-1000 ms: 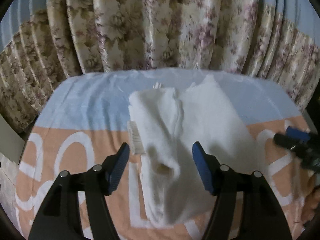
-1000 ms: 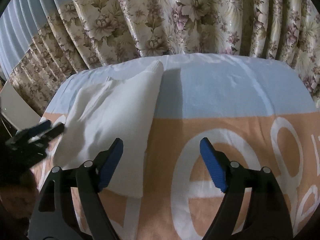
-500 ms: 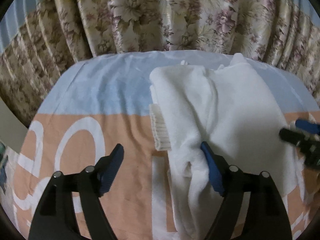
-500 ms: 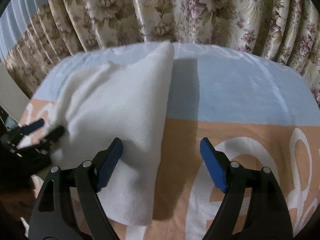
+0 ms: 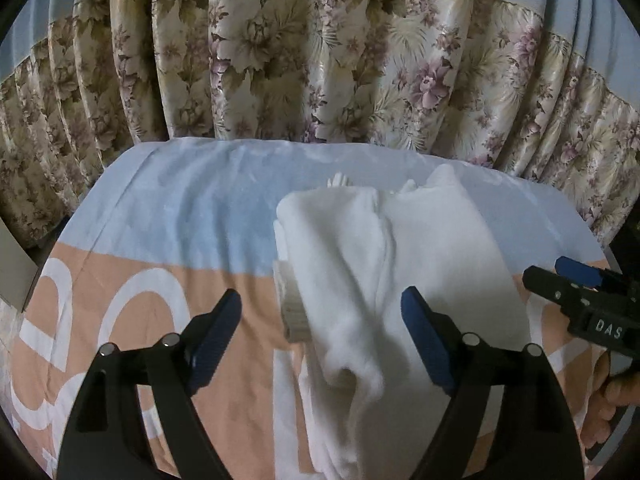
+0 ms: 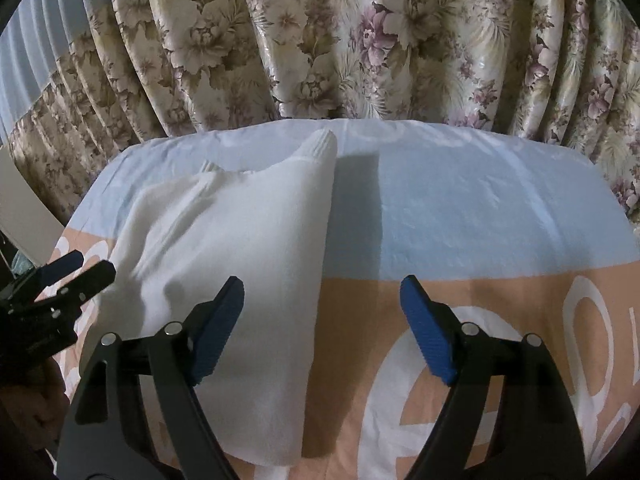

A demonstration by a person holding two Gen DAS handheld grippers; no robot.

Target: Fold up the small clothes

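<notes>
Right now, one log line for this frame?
phase: mid-fold | white garment: partly folded on bedspread | left gripper: open, empty | right gripper: open, empty

Garment on bedspread, before curtain

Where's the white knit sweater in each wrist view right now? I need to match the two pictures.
Left wrist: the white knit sweater lies centre to right, running down between the open fingers.
Right wrist: it fills the left half, under the left finger.
Shared landmark: the floral pleated curtain behind the bed.
</notes>
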